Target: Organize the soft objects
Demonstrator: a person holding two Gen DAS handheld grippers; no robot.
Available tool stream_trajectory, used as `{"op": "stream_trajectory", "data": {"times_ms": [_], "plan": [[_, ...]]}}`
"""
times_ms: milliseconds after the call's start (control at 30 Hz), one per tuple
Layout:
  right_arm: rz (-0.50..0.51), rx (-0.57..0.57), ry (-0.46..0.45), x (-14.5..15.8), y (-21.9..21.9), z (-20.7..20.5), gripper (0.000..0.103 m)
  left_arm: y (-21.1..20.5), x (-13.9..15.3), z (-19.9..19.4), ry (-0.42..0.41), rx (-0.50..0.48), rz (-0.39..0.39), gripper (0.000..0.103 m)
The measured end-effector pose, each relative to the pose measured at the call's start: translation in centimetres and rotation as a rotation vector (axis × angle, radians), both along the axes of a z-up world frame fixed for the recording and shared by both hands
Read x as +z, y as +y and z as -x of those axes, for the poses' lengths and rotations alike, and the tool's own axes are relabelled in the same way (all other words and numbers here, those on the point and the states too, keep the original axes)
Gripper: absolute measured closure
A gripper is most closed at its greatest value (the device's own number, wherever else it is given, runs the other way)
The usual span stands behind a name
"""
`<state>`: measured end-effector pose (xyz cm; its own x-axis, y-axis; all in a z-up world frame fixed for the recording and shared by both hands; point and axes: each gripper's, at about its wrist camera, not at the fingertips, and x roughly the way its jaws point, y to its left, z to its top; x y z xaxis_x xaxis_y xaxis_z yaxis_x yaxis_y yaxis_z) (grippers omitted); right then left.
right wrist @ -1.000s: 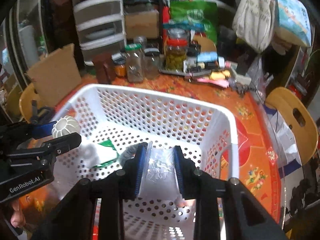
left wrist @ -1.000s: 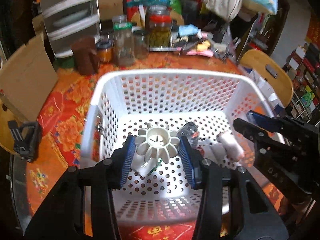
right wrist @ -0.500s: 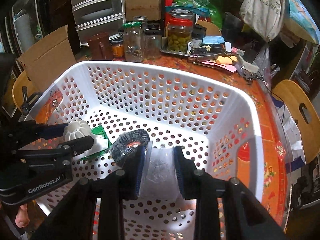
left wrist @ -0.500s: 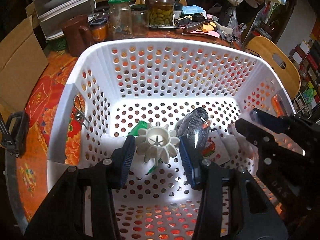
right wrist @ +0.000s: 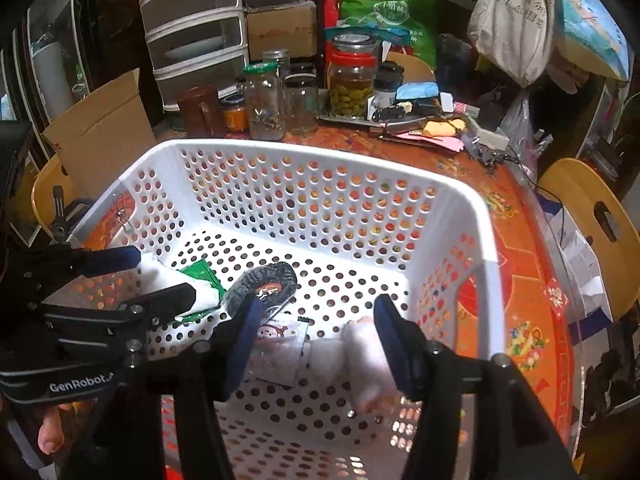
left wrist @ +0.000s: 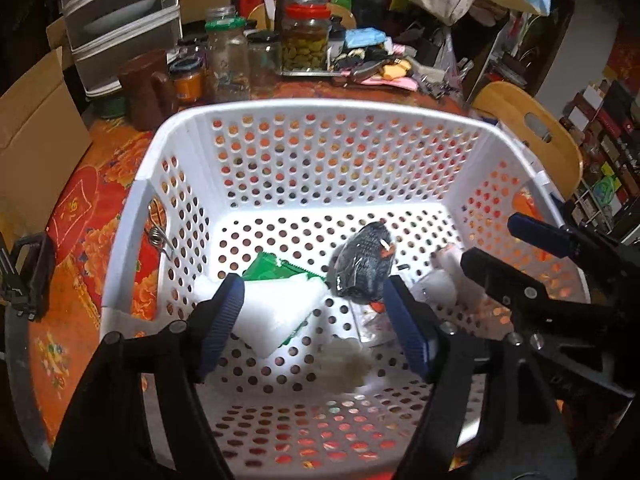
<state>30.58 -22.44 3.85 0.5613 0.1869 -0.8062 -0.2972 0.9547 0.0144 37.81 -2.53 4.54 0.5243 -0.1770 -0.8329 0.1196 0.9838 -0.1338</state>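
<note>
A white perforated basket [left wrist: 320, 106] [right wrist: 320, 156] stands on the table. My left gripper [left wrist: 316, 320] [right wrist: 162, 274] hangs over its floor with jaws opening and nothing between the pads. Below it lie a blurred white ribbed piece [left wrist: 346, 364], a green-and-white packet [left wrist: 280, 300] [right wrist: 200, 280] and a dark packet [left wrist: 362, 264] [right wrist: 264, 280]. My right gripper [right wrist: 318, 328] [left wrist: 492, 240] is also opening, empty. Under it lie a clear printed packet [right wrist: 280, 348] and a white soft roll [right wrist: 364, 364] [left wrist: 444, 280].
Behind the basket stand several glass jars [right wrist: 264, 100], a brown mug [left wrist: 148, 88], a cardboard box [right wrist: 100, 132] and plastic drawers [right wrist: 192, 28]. A wooden chair [right wrist: 592, 208] is at the right. A metal clip [left wrist: 158, 238] hangs on the basket's left wall. The tablecloth [right wrist: 520, 264] is orange and floral.
Both grippers' jaws have spread. The white ribbed piece has left the left jaws and dropped to the basket floor. The clear packet has left the right jaws and lies below.
</note>
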Motion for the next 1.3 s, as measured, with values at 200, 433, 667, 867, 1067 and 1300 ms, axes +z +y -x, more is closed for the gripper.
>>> {"op": "stream_trajectory", "data": {"times_ms": [200, 433, 667, 867, 1067, 1300], "plan": [[-0.037, -0.011, -0.025, 1.6, -1.9, 1.7, 0.018, 0.9, 2.5, 2.4, -0.096, 0.020, 0.003, 0.001], [-0.050, -0.014, -0.079, 3.1, -2.8, 4.5, 0.011, 1.5, 5.6, 7.2, -0.223, 0.049, -0.020, 0.000], [-0.055, -0.027, -0.131, 4.1, -3.0, 9.2, 0.011, 1.7, 7.7, 13.8, -0.315, 0.024, -0.064, 0.000], [-0.047, -0.048, -0.233, 5.4, -3.6, 14.5, 0.011, 1.1, 8.6, 19.8, -0.374, 0.006, -0.116, 0.000], [-0.073, -0.049, -0.337, 6.4, -4.4, 20.1, 0.011, 1.6, 8.8, 26.1, -0.440, 0.060, -0.112, 0.000], [-0.050, -0.043, -0.375, 6.1, -4.5, 25.4, 0.010, 1.9, 8.6, 33.4, -0.486, 0.092, -0.089, 0.000]]}}
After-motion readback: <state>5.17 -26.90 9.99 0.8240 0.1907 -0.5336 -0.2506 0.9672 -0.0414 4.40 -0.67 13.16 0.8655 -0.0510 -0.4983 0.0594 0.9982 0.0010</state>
